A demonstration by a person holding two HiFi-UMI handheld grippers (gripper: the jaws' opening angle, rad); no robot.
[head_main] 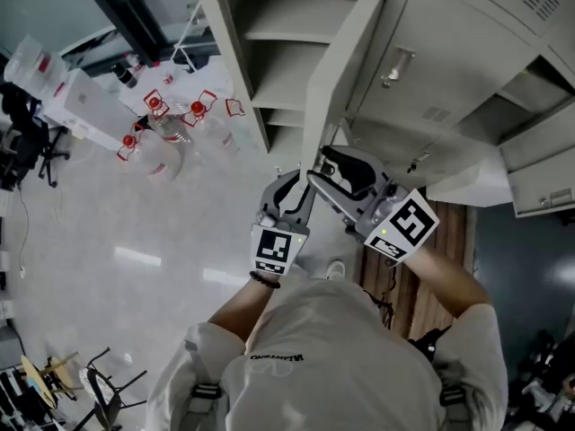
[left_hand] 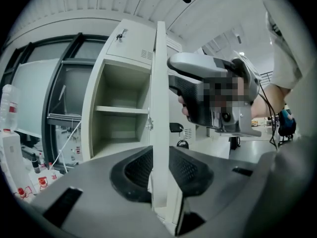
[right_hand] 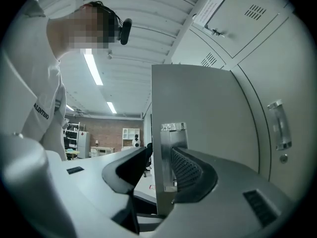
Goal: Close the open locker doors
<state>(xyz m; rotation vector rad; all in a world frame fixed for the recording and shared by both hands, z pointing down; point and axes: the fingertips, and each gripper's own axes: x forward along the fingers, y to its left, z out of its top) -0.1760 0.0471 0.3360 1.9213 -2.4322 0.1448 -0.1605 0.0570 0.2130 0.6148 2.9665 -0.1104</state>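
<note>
- well, from the left claw's camera the open locker door (head_main: 346, 70) (left_hand: 159, 108) shows almost edge-on, so little of its faces can be seen, and its lower end is cut off behind the claw's own body.
- left claw (head_main: 296, 185) (left_hand: 161, 170) is clenched on that door's free edge, with a pad pressed to each side of it.
- right claw (head_main: 322, 165) (right_hand: 161, 170) is released and its jaws stand wide. the door (right_hand: 198, 108) and its metal latch piece (right_hand: 172, 155) stand between them. the right pad is just beside the latch piece, touching or not i cannot tell, and the left pad is well apart from the door.
- both claws sit on the same door edge, the right one just to the right of the left.
- counted: two claws, two marker cubes (head_main: 274, 251), one door ajar, and two shelves (left_hand: 121, 110) in the open locker beyond the left claw.
- closed locker fronts lie right of the right claw, and one bears a handle (right_hand: 280, 123).
- clear bottles with red caps (head_main: 162, 119) stand on the floor well left of the left claw, too jumbled to count.
- writing: the print on the person's shirt and a paper label (right_hand: 208, 11) above the right claw are too small to read.
</note>
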